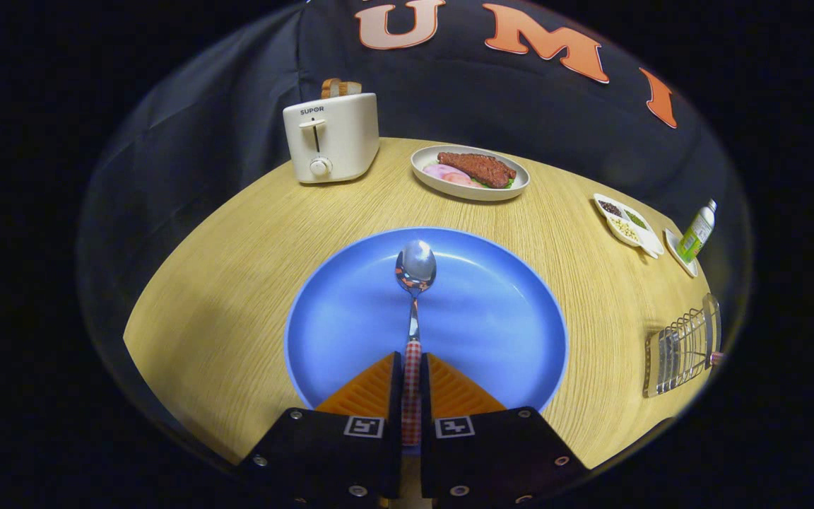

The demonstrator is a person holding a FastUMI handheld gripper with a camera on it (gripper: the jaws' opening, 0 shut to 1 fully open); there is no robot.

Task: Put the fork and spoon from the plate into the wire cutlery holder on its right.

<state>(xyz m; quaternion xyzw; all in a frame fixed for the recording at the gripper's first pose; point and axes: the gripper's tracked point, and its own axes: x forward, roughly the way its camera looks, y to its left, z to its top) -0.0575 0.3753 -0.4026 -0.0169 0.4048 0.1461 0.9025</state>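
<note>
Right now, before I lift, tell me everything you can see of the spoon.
The spoon is shiny metal, with a polished oval bowl and a thin neck that widens into a handle patterned in red and white checks. It points straight ahead from the tongs, bowl farthest away, over the middle of the blue plate. The tongs are shut on the checked handle, an orange finger pressing each side. Whether the bowl rests on the plate or is just above it, I cannot tell.

The gripper (412,367) clamps the spoon (415,297) by its checked handle over the blue plate (492,318).
</note>
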